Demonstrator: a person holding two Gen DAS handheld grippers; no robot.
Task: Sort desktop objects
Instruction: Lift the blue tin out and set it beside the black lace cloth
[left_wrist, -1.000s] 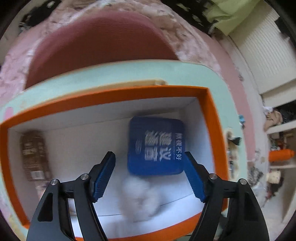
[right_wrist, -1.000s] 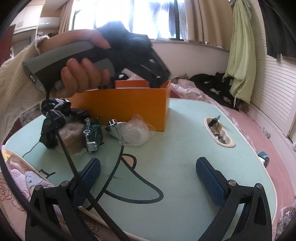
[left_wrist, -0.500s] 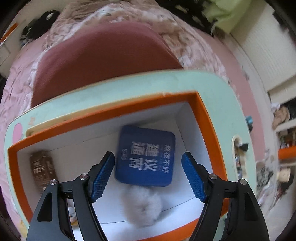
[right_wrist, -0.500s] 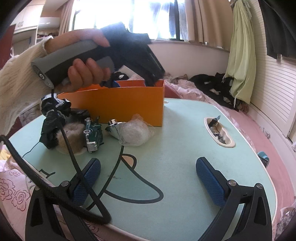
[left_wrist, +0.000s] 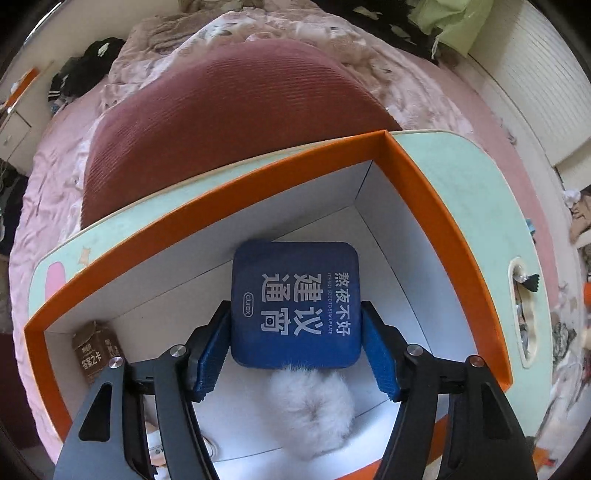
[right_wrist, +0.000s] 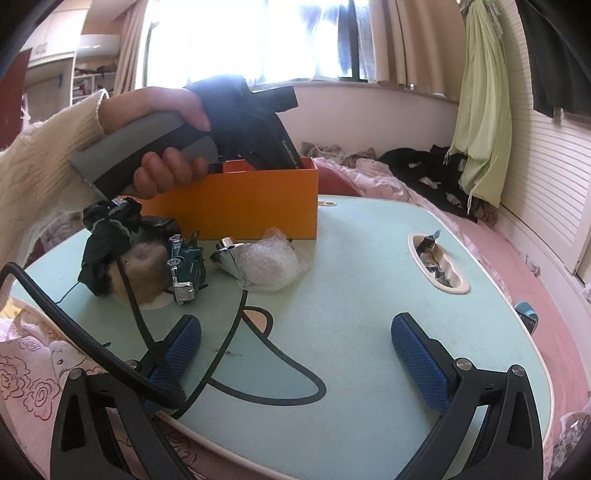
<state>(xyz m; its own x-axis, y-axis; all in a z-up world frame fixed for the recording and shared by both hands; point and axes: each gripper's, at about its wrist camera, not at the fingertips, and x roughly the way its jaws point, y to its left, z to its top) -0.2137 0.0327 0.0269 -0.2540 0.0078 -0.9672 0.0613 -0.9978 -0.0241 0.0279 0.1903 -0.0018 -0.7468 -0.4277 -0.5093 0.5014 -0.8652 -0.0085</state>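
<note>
A blue square tin with white lettering lies inside the orange box, above a white fluffy ball. My left gripper points down into the box; its jaws are closing, and the blue pads sit against the tin's left and right sides. In the right wrist view a hand holds that left gripper over the orange box. My right gripper hovers open above the mint-green table with nothing between its pads.
A brown carton stands in the box's left corner. In front of the box lie a black cloth, a beige fluffy ball, a green toy car and a plastic-wrapped bundle. A black cable crosses the near left.
The left gripper has come down closer to the blue tin and its jaws have narrowed onto the tin's sides. The right gripper has stayed in place.
</note>
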